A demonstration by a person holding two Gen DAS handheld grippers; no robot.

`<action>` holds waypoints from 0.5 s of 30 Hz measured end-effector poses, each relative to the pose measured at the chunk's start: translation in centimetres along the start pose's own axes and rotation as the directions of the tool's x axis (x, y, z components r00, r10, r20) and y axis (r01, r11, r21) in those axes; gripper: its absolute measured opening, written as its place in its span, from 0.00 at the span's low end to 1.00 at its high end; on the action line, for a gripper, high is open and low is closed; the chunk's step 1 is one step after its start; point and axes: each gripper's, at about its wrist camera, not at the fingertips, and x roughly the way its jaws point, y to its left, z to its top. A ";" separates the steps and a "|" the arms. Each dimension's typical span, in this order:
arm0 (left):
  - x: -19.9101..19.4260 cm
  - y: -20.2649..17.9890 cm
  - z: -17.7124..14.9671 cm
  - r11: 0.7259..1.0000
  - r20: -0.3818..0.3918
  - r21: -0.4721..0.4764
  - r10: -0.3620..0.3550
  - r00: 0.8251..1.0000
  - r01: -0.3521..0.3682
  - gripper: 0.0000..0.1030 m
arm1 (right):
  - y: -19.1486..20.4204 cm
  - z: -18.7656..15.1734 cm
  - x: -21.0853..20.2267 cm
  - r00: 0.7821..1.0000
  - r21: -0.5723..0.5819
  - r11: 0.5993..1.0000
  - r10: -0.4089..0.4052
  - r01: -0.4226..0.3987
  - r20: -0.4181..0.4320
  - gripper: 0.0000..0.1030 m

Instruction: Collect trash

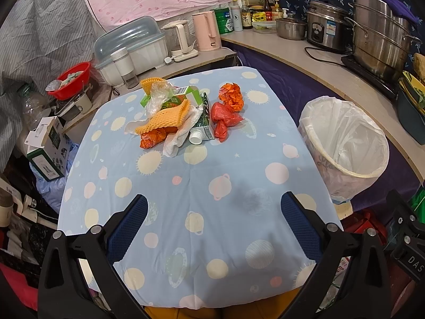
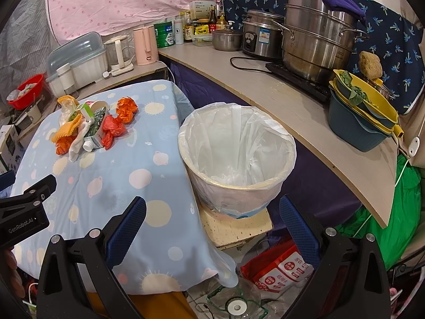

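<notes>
Trash point(image 1: 183, 114) lies untouched in a heap well ahead of the left gripper point(image 1: 213, 228), which gapes wide and empty over the table point(image 1: 186, 212). The right gripper point(image 2: 212, 228) is likewise spread and bare, with the lined bin point(image 2: 236, 156) just ahead holding nothing; the collecting has evidently not begun.

Cramped home kitchen, steel pots point(image 2: 316, 40) on counter point(image 2: 265, 93), kettles point(image 2: 145, 45), sauce bottles point(image 2: 212, 22), rice cooker point(image 2: 261, 38)

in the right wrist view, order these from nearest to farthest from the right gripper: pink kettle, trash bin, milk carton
1. trash bin, just ahead, beside the table
2. milk carton, left, in the trash pile on the table
3. pink kettle, far back on the counter
</notes>
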 end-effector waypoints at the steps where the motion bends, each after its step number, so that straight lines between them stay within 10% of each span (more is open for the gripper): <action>1: 0.0 0.1 0.0 1.000 -0.001 0.000 -0.001 1.000 0.001 0.93 | 0.0 0.0 0.0 1.000 0.000 1.000 0.000 0.000 -0.001 0.94; 15: 1.9 0.5 0.7 1.000 -0.026 -0.010 -0.018 0.999 0.018 0.93 | 0.9 1.0 1.5 1.000 -0.008 1.000 0.003 -0.003 -0.023 0.94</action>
